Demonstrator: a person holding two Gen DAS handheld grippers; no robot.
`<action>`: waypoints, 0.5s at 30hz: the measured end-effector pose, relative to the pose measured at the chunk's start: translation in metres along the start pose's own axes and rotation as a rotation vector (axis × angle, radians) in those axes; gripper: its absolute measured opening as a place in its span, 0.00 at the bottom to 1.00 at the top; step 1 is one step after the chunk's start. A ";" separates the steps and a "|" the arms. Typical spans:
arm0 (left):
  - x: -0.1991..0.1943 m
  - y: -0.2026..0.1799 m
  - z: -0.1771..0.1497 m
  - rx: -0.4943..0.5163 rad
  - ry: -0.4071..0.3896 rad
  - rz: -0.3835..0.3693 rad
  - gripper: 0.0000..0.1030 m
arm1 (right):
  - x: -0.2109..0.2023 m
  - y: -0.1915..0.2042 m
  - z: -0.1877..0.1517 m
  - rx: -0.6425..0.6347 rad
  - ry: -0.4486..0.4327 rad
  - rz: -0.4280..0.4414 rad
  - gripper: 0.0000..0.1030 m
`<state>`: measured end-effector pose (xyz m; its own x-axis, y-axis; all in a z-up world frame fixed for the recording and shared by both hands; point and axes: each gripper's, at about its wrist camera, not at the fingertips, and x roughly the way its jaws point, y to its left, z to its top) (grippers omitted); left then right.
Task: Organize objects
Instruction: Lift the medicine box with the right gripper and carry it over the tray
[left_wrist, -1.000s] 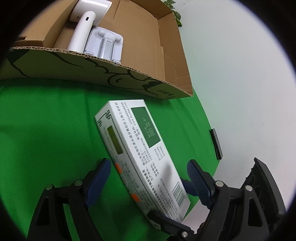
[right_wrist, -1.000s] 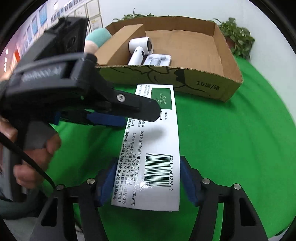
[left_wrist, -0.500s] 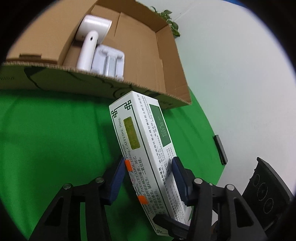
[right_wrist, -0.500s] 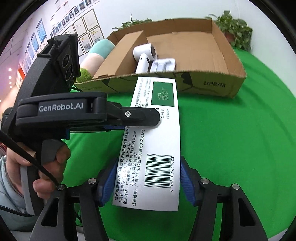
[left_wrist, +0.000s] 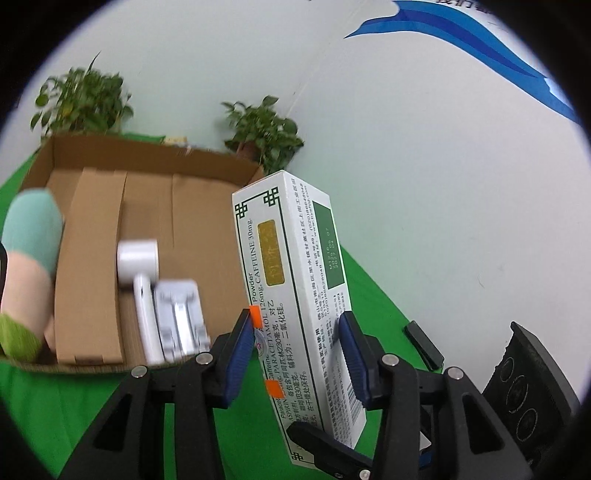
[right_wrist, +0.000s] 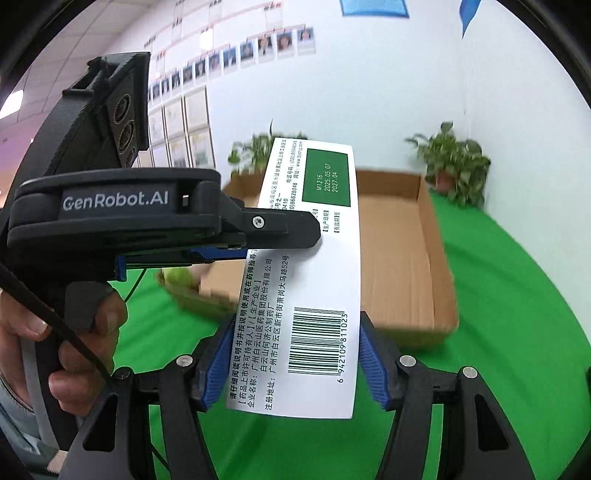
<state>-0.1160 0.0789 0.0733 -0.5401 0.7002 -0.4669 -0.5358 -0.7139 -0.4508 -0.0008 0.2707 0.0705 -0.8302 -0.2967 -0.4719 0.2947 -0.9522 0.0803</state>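
Observation:
A long white medicine box (left_wrist: 295, 295) with a green label is held by both grippers and lifted off the green cloth, tilted up toward the cardboard box (left_wrist: 147, 192). My left gripper (left_wrist: 295, 354) is shut on its middle. My right gripper (right_wrist: 295, 365) is shut on the barcode end of the medicine box (right_wrist: 310, 295). The left gripper's body (right_wrist: 122, 214) shows in the right wrist view, clamped across the box. The cardboard box (right_wrist: 406, 258) lies open beyond.
In the cardboard box lie a white handheld device (left_wrist: 142, 280), a white holder (left_wrist: 181, 317) and a plush toy (left_wrist: 26, 273). A small black object (left_wrist: 423, 345) lies on the green cloth (right_wrist: 517, 314). Potted plants (left_wrist: 266, 133) stand by the wall.
Both grippers have lifted the medicine box off the cloth and tipped it upward toward the cardboard box. The left gripper closed on it about a second ago.

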 end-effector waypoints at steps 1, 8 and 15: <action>0.000 -0.003 0.007 0.016 -0.008 0.001 0.44 | -0.001 -0.002 0.006 0.002 -0.012 -0.004 0.57; 0.011 -0.013 0.055 0.065 0.013 0.011 0.43 | 0.016 -0.032 0.046 0.051 -0.001 0.003 0.57; 0.053 0.005 0.107 0.031 0.097 0.021 0.43 | 0.066 -0.081 0.102 0.116 0.090 0.039 0.57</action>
<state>-0.2167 0.1137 0.1280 -0.4869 0.6800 -0.5481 -0.5460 -0.7268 -0.4167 -0.1279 0.3210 0.1220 -0.7720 -0.3308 -0.5427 0.2647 -0.9437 0.1986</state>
